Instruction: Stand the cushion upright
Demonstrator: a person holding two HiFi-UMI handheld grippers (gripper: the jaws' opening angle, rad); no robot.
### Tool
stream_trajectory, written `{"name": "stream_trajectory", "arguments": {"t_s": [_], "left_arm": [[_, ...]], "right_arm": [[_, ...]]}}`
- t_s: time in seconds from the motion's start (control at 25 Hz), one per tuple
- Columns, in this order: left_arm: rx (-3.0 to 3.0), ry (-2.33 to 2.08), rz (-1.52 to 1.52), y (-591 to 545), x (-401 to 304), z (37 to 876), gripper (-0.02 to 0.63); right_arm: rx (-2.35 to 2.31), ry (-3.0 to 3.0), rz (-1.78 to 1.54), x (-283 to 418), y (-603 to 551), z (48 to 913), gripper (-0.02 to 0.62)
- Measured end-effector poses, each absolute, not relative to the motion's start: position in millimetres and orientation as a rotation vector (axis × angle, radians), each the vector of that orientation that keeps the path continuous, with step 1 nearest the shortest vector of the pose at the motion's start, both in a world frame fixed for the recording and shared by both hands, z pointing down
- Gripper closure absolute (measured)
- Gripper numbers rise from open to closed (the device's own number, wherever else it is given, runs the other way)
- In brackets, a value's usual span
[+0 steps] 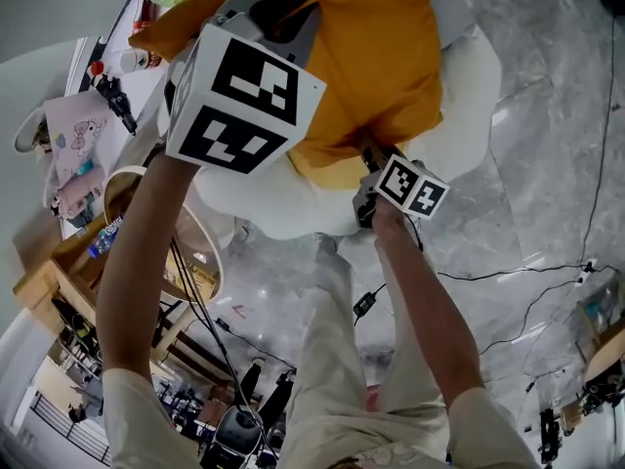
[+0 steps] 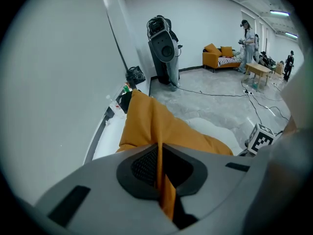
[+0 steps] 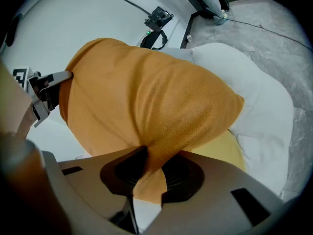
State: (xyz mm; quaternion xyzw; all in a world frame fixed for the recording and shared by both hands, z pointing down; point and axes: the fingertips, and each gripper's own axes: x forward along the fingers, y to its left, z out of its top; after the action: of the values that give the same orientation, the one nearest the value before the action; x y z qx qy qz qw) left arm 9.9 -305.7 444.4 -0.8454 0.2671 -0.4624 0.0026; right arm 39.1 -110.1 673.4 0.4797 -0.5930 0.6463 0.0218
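An orange cushion (image 1: 371, 57) is lifted over a white beanbag-like seat (image 1: 469, 115). My left gripper (image 2: 160, 180) is shut on a thin fold at one edge of the orange cushion (image 2: 156, 126). At the opposite corner my right gripper (image 3: 146, 173) is shut on a bunched corner of the orange cushion (image 3: 146, 102). In the head view the left gripper (image 1: 264, 13) sits at the cushion's upper left, mostly behind its marker cube, and the right gripper (image 1: 369, 156) holds the lower edge. A yellow underside (image 3: 225, 148) shows beneath the orange cover.
A white wall runs along the left. A white desk (image 1: 88, 115) with small items stands beside a round wooden chair (image 1: 195, 242). Black cables (image 1: 508, 281) lie on the grey marble floor. Far off stand a grey robot (image 2: 164, 48), an orange sofa (image 2: 220, 55) and people.
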Motion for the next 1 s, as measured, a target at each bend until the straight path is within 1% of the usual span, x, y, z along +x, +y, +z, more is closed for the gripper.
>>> {"name": "stream_trajectory", "arguments": {"t_s": [0.48, 1.0], "left_arm": [[-2.574, 0.664, -1.360, -326, 26, 423, 0.591], [-2.599, 0.637, -1.303, -317, 12, 432, 0.591]], "right_arm": [[1.431, -1.901, 2.039, 9, -149, 679, 0.485], [1.375, -1.947, 1.974, -6, -173, 720, 0.482]]}}
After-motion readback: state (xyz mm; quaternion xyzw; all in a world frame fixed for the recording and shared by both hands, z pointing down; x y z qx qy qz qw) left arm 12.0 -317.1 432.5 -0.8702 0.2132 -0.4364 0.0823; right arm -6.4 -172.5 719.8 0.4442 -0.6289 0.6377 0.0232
